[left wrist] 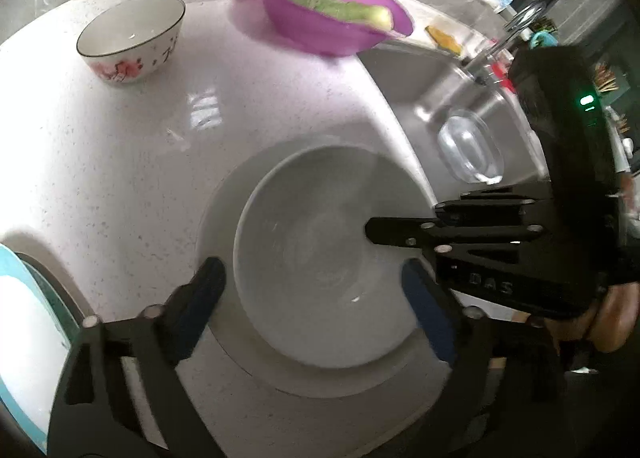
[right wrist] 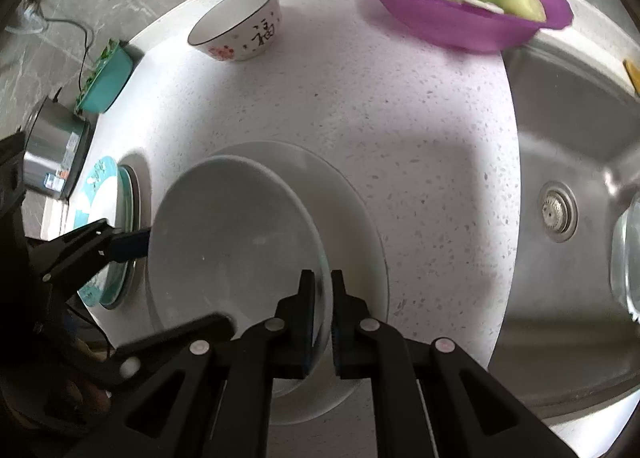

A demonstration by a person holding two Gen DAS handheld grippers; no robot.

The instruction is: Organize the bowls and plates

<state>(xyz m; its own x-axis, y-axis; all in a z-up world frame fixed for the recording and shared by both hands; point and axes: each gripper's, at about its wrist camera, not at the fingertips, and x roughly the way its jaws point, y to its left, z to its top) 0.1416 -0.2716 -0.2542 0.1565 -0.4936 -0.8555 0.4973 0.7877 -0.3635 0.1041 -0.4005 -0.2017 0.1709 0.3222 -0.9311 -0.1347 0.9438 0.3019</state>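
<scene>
The right gripper (right wrist: 323,318) pinched the rim of a white bowl (right wrist: 232,242) above a white plate (right wrist: 360,225) on the tabletop (right wrist: 400,117), while the left gripper (left wrist: 316,290) straddled it, fingers spread.

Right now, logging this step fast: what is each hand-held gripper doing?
Left hand-held gripper: open, straddling the white bowl.
Right hand-held gripper: shut on the white bowl rim.
</scene>
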